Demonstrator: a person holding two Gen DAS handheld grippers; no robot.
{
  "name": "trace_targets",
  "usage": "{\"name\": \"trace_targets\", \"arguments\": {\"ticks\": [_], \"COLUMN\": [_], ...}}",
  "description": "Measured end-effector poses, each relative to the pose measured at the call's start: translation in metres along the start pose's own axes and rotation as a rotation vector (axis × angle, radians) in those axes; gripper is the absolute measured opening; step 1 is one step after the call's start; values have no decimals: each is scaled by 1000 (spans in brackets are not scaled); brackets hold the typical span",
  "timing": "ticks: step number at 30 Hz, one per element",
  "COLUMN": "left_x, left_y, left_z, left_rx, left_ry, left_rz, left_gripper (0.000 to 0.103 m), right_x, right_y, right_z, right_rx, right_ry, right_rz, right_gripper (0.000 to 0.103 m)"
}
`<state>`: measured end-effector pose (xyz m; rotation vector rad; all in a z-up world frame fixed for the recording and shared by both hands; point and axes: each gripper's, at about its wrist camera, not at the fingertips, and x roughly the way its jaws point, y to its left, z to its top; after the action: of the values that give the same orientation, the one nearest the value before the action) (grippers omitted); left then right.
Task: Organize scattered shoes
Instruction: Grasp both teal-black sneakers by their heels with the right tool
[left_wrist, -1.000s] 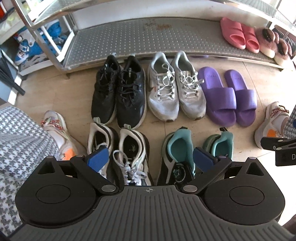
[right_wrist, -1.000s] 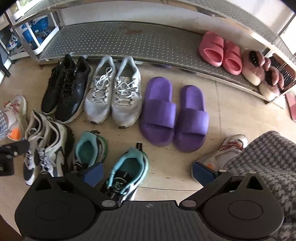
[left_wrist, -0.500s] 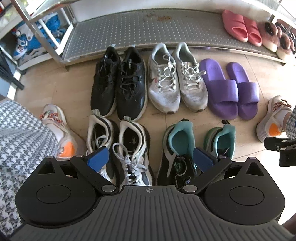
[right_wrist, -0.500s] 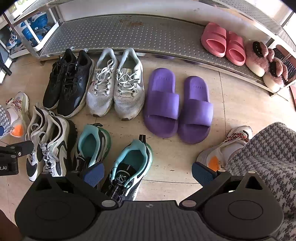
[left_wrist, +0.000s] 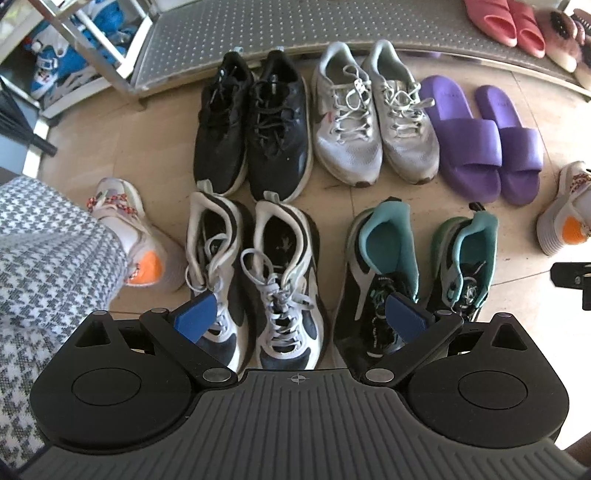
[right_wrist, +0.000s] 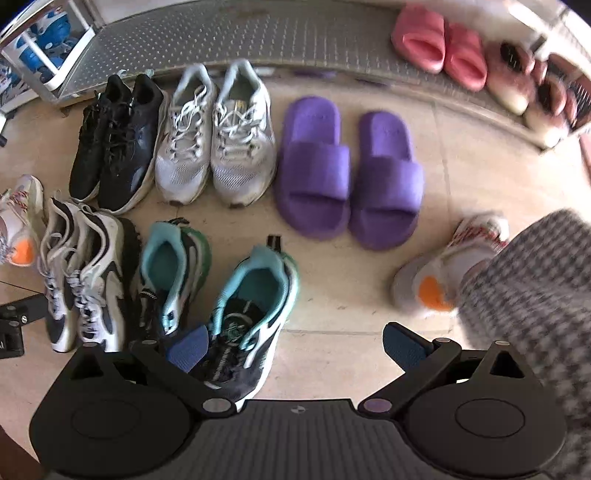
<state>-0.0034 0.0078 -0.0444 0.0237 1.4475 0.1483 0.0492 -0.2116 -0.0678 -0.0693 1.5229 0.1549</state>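
Nearest, the left gripper (left_wrist: 299, 314) hangs above the floor (left_wrist: 92, 147) with its jaws spread wide and holding nothing, its blue pads (left_wrist: 195, 314) over the toes of the white-and-black sneakers (left_wrist: 255, 280) and the teal-lined sneakers (left_wrist: 417, 273); the right gripper (right_wrist: 291, 345) is likewise released and empty, its left pad over the toe of the nearer teal-lined shoe, which lies angled away from its mate; to either side stand the person's feet in white shoes with orange patches (right_wrist: 439, 273), under houndstooth trousers (left_wrist: 48, 266); beyond, a second row sits side by side on the floor: black sneakers (left_wrist: 255, 125), grey sneakers (left_wrist: 373, 114), then purple slides (right_wrist: 347, 173); farthest, the low perforated metal shelf (right_wrist: 258, 33) carries pink slides (right_wrist: 439, 40) and fuzzy slippers (right_wrist: 524, 81) at its right end; blue-and-white footwear (left_wrist: 62, 55) sits off to the left, too blurred to tell more.
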Motion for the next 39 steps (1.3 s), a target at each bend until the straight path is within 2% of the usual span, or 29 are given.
{"name": "trace_targets", "arguments": {"ticks": [2, 4, 6, 7, 11, 13, 18, 23, 26, 29, 31, 33, 35, 37, 39], "left_x": [2, 3, 4, 5, 10, 15, 28, 42, 47, 51, 54, 55, 56, 57, 57], "left_y": [0, 0, 1, 2, 11, 17, 21, 15, 11, 13, 15, 16, 17, 18, 18], "left_z": [2, 3, 5, 6, 6, 6, 13, 23, 27, 30, 31, 32, 32, 32, 32], "left_rx": [2, 1, -4, -8, -36, -47, -41, -5, 2, -6, -18, -29, -35, -38, -40], "left_ry": [1, 4, 8, 11, 28, 46, 63, 71, 84, 97, 104, 108, 113, 119, 123], "left_rz": [-1, -1, 1, 3, 9, 5, 28, 45, 35, 25, 20, 17, 17, 17, 13], "left_gripper": [100, 100, 100, 100, 100, 100, 100, 100, 100, 100, 100, 100, 100, 100, 100], "right_x": [7, 15, 31, 41, 83, 103, 133, 165, 180, 186, 178, 169, 163, 164, 167], "right_y": [2, 9, 20, 23, 35, 40, 55, 69, 73, 82, 93, 109, 122, 121, 115], "right_z": [5, 12, 20, 22, 30, 33, 43, 48, 46, 48, 48, 46, 44, 45, 48], "right_rx": [32, 57, 65, 75, 115, 135, 114, 98, 70, 8, -80, -202, -294, -282, -241], "right_ry": [24, 51, 86, 93, 121, 135, 162, 211, 224, 221, 167, 93, 32, 31, 46], "right_rz": [52, 108, 137, 146, 183, 200, 155, 110, 81, 48, 65, 83, 65, 78, 90], "right_gripper": [98, 82, 74, 73, 72, 80, 89, 89, 84, 74, 50, 38, 40, 40, 45]}}
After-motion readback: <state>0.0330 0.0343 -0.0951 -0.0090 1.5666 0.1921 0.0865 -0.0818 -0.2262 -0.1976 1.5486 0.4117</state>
